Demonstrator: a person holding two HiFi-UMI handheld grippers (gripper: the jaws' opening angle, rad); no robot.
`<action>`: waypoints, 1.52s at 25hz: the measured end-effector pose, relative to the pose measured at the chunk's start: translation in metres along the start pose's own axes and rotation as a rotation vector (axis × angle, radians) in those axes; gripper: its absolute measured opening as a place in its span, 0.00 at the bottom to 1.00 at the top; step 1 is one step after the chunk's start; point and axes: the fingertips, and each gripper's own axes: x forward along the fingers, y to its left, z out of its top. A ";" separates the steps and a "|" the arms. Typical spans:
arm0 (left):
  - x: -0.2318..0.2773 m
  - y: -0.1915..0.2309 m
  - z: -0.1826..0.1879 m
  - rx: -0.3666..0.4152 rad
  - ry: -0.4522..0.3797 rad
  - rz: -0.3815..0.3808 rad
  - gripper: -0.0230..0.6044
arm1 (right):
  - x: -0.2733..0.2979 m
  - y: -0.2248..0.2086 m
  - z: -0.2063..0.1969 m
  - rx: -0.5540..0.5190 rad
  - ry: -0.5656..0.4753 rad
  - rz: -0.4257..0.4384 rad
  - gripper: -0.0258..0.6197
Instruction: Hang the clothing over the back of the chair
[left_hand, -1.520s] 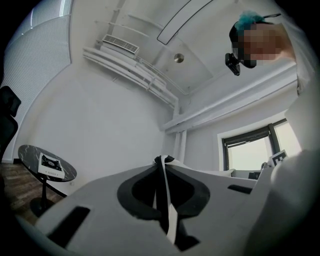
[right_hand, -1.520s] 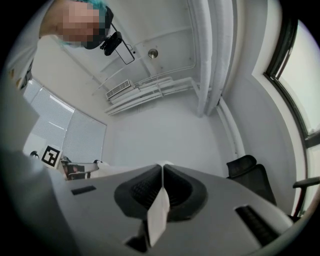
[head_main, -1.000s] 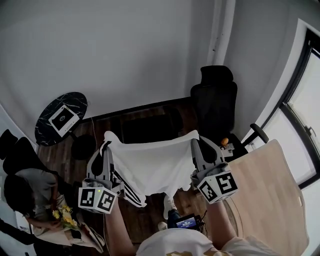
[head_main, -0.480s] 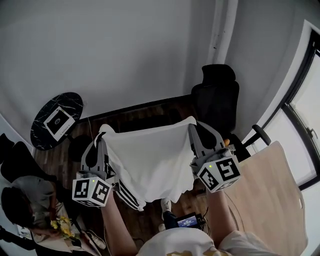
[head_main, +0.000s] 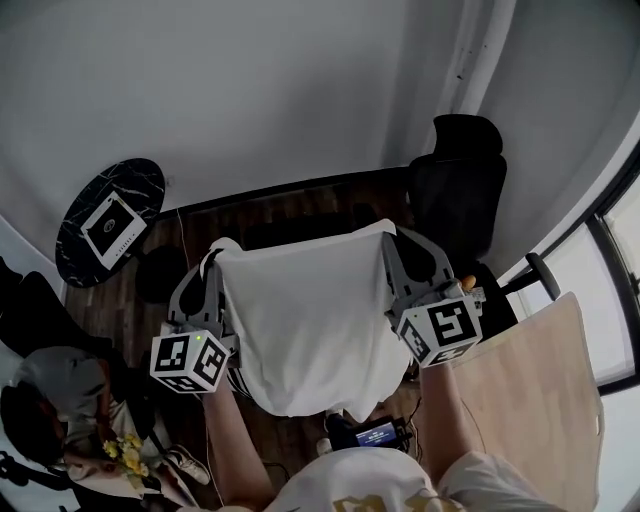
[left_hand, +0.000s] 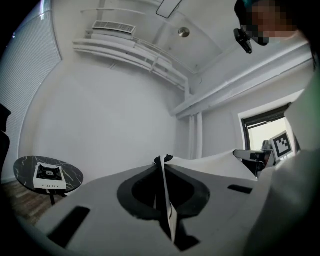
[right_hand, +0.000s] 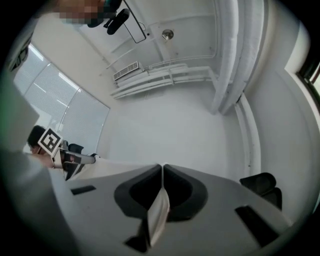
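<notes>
I hold a white piece of clothing with black and white stripes on one edge (head_main: 310, 320) up in the air, spread out flat between my two grippers. In the head view the left gripper (head_main: 213, 262) has its far left corner and the right gripper (head_main: 390, 240) has its far right corner. The rest of the clothing hangs down toward me.

The tall black office chair (head_main: 462, 190) stands far off to the right, by the white wall. The clothing is not touching it.

From the head view I cannot see how tight the jaws are. The left gripper view shows it: the two jaws are pressed together with a thin white edge of the clothing pinched between them. The right gripper view shows the same, with a white fold squeezed between its closed jaws.

The head view also shows the floor. A round black marble table (head_main: 108, 228) with a white square box (head_main: 112, 226) on it stands far left, a seated person (head_main: 45, 400) is near left, and a pale wooden table top (head_main: 545, 400) is near right. Only the gripper views show the white ceiling.
</notes>
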 end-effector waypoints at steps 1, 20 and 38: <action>0.006 0.004 -0.009 0.010 0.025 0.003 0.08 | 0.007 -0.002 -0.011 -0.001 0.029 0.011 0.07; 0.060 0.035 -0.169 0.096 0.447 -0.067 0.08 | 0.062 0.008 -0.188 -0.204 0.494 0.279 0.07; 0.029 0.015 -0.326 0.236 1.021 -0.418 0.08 | 0.028 0.050 -0.330 -0.271 0.919 0.706 0.07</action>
